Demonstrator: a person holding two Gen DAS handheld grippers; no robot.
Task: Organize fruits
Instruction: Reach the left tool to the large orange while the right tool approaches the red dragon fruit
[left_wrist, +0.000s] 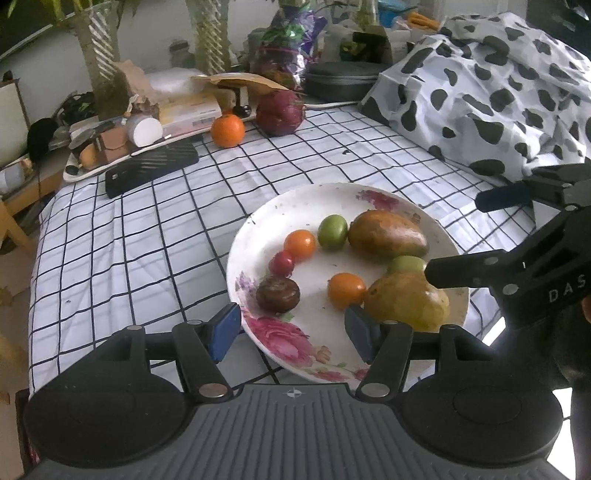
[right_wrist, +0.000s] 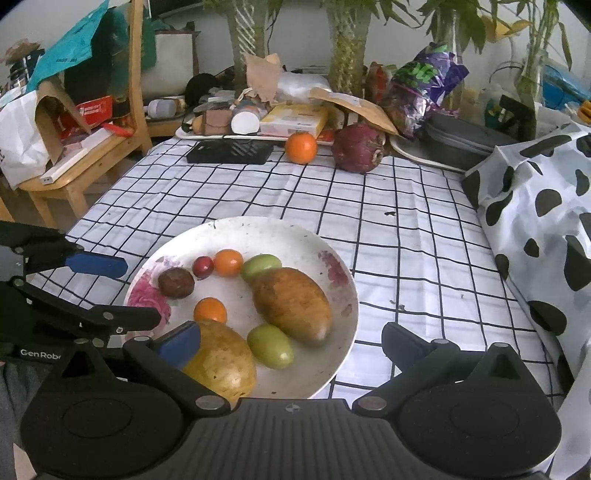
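Checked cloth (right_wrist: 388, 236) covers the table, with clutter, plants and a spotted bag (right_wrist: 539, 206) along its far and right sides. Near the front edge stands a flowered plate (right_wrist: 332, 273) which holds most of the fruits: two mangoes, two green fruits, two small orange ones, one small red one and one dark round one. Two more things lie well apart from it at the far side of the cloth: an orange (right_wrist: 301, 147) and, just beside it, a big purple-red fruit (right_wrist: 358, 147). The left gripper (left_wrist: 291, 332) has its fingers spread and hovers at the near rim of the plate, holding nothing. The right gripper (right_wrist: 291, 343) is also wide open and empty, above the near part of the plate; its left finger is just beside the near mango (right_wrist: 225, 362), but I cannot tell if it touches. I judge the next step is to bring the orange to the plate. It lies straight ahead, beyond the plate, for both grippers, slightly to the left in the left wrist view. It is round, so no long axis matters, and neither hand is clearly nearer.
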